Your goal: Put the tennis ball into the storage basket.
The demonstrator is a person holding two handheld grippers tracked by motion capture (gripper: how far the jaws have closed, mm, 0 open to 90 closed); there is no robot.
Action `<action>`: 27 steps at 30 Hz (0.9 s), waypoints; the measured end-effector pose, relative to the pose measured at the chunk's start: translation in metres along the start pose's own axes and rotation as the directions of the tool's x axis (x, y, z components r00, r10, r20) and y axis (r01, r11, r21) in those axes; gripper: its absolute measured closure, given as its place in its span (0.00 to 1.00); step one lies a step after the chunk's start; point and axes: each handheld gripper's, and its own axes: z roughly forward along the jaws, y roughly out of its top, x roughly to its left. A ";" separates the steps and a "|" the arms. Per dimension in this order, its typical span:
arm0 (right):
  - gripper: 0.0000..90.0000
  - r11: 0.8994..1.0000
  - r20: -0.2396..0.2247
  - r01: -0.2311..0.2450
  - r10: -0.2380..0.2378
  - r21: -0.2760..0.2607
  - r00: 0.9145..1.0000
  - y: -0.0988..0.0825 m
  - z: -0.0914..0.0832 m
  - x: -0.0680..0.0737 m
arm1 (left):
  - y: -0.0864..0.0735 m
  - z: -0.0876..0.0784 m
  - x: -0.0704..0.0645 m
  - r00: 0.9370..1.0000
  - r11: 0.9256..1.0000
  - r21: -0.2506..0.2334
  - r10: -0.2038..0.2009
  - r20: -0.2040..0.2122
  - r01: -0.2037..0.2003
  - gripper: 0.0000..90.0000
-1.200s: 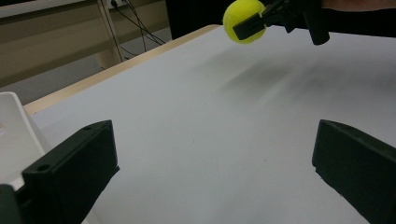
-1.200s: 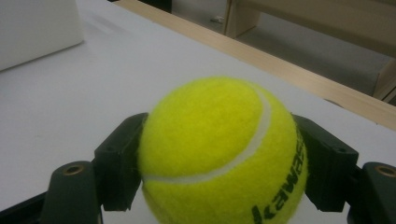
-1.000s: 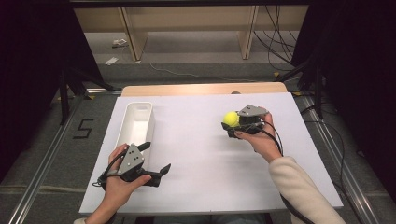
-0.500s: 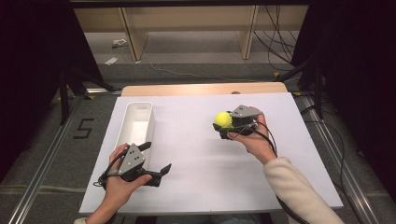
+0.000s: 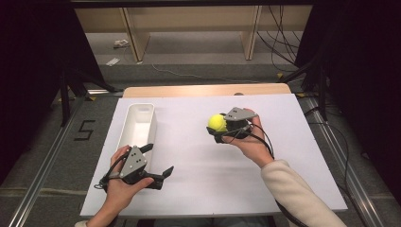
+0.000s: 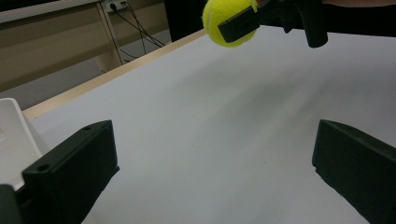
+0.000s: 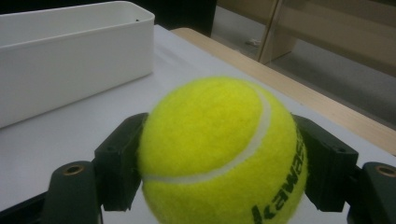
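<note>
The right gripper (image 5: 218,128) is clamping a yellow tennis ball (image 5: 217,122) between its jaws, holding it above the white table (image 5: 198,189) — well right of the white bin (image 5: 140,122). The left gripper (image 5: 158,163) is resting near the bin's close end, jaws spread wide and gripping nothing.

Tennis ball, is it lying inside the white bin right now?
No, the tennis ball is clamped in the right tool, apart from the white bin.

Bare table (image 5: 189,142) between grippers, white bin (image 5: 137,124) apparently walling left edge
</note>
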 end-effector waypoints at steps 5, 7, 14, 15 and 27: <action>0.30 1.000 -0.015 0.008 -0.009 -0.012 1.000 0.003 0.002 0.004 | 0.000 0.001 0.000 1.000 1.000 0.000 -0.001 0.003 0.001 0.00; 0.30 1.000 -0.021 0.012 -0.012 -0.009 1.000 0.003 0.002 0.005 | 0.000 0.002 -0.001 1.000 1.000 0.003 0.003 0.006 -0.003 0.00; 0.30 1.000 -0.020 0.007 -0.008 -0.015 1.000 0.006 0.003 0.008 | 0.000 0.000 0.000 1.000 1.000 0.002 0.002 0.003 -0.002 0.00; 0.30 1.000 -0.025 0.010 -0.010 -0.013 1.000 0.006 0.004 0.009 | 0.000 0.000 0.000 1.000 1.000 0.002 0.001 0.003 -0.001 0.00; 0.30 1.000 -0.043 0.014 -0.015 -0.010 0.999 0.007 0.009 0.016 | 0.000 0.000 -0.001 1.000 1.000 0.002 0.003 0.001 -0.003 0.00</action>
